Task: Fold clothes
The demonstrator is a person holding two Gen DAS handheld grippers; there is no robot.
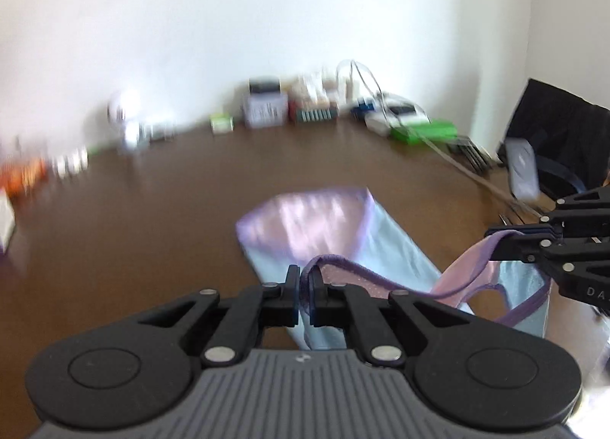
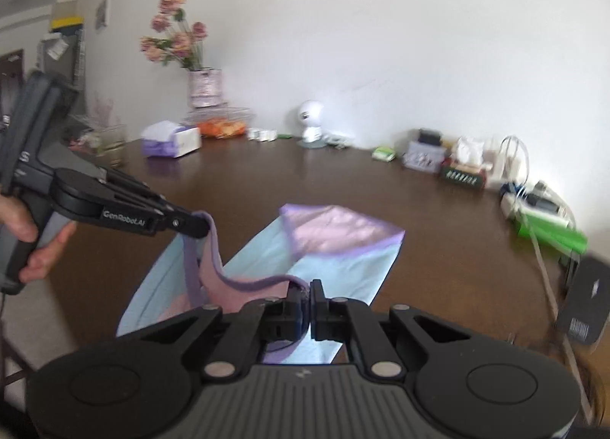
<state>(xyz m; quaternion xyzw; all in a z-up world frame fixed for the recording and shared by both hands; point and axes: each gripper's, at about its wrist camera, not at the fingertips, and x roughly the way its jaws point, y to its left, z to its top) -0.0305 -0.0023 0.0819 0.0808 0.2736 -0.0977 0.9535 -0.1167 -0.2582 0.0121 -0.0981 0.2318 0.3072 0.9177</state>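
The left gripper (image 1: 305, 286) is pinching the purple-trimmed edge of a pink and light blue garment (image 2: 335, 252), and the right gripper (image 2: 308, 299) is clamping the same trim further along. The garment's far end is lying folded on the brown table (image 2: 438, 210), while the near edge is hanging lifted between both tools. "GenRobot.AI" is showing on the left gripper's side; lettering on the right gripper, perhaps "DA", is too cropped to read fully.
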